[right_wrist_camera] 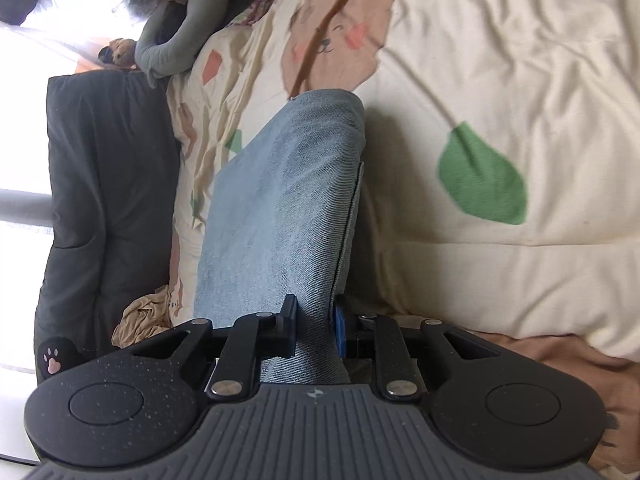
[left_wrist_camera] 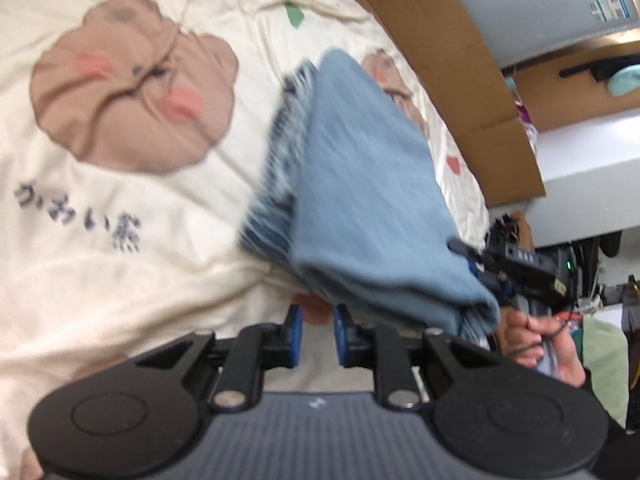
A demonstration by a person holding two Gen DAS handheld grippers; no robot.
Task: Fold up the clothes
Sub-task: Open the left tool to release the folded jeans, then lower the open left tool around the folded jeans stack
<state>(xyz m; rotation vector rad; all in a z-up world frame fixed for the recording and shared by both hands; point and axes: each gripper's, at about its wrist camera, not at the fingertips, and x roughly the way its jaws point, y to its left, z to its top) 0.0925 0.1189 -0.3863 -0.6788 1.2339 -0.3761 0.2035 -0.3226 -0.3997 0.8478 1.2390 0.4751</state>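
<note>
A: Where are the folded jeans (right_wrist_camera: 280, 208)?
B: Above the bear-print bedspread (right_wrist_camera: 500, 60), clamped in the right gripper (right_wrist_camera: 314, 330).
A: The left gripper (left_wrist_camera: 318, 334)?
B: Fingers parted, holding nothing.
A: Containers?
B: A cardboard box (left_wrist_camera: 448, 80) alongside the bed; contents not visible.

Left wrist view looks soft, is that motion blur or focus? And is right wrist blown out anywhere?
Left wrist view: the folded light-blue denim garment and cream bear-print bedspread are smeared, while the left gripper stays crisp, suggesting motion blur. Right wrist view: denim sharp in the right gripper; the bright window area at left is clipped white.
</note>
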